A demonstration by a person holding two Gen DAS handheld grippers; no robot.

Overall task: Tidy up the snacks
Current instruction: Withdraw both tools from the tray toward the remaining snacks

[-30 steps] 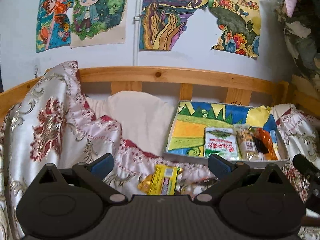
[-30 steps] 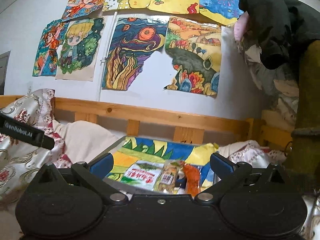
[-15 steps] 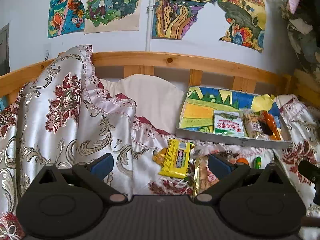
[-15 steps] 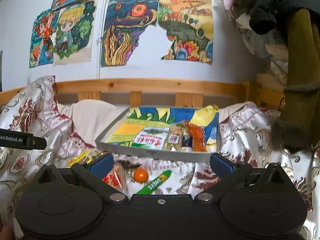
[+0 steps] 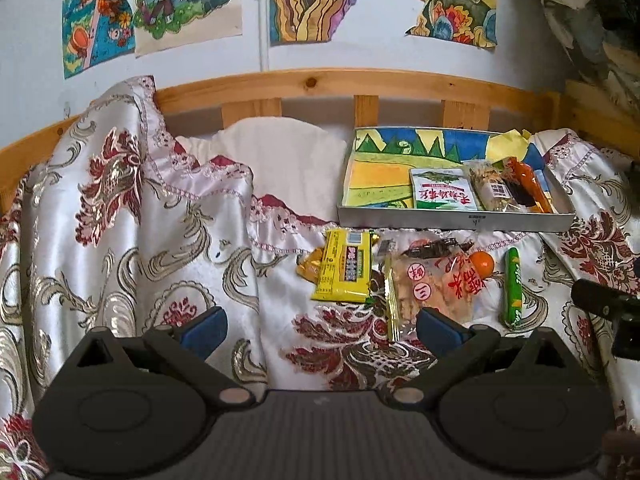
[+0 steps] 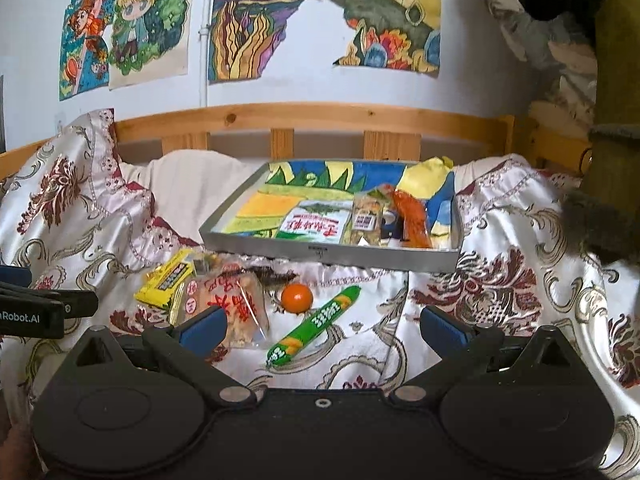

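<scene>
A shallow grey tray (image 5: pixel 456 222) (image 6: pixel 332 254) lined with a painted sheet sits on the bed and holds a white-green packet (image 5: pixel 442 194) (image 6: pixel 316 224), a clear nut bar (image 5: pixel 490 188) and an orange snack (image 6: pixel 412 216). In front of it on the satin cover lie a yellow packet (image 5: pixel 346 266) (image 6: pixel 166 282), a clear cracker bag (image 5: pixel 432 292) (image 6: pixel 228 304), a small orange ball (image 5: pixel 481 263) (image 6: pixel 297 298) and a green sausage stick (image 5: pixel 513 286) (image 6: pixel 316 324). My left gripper (image 5: pixel 320 330) and right gripper (image 6: pixel 322 326) both hover open above the loose snacks, holding nothing.
A wooden bed rail (image 5: pixel 340 84) runs along the back under wall drawings. A white pillow (image 5: pixel 288 160) lies left of the tray. The flowered satin cover (image 5: pixel 120 220) bunches high at the left. Hanging clothes (image 6: pixel 580 20) crowd the right side.
Both grippers have tilted downward and pulled back, so the loose snacks in front of the tray have come into view. Both stay open and empty.
</scene>
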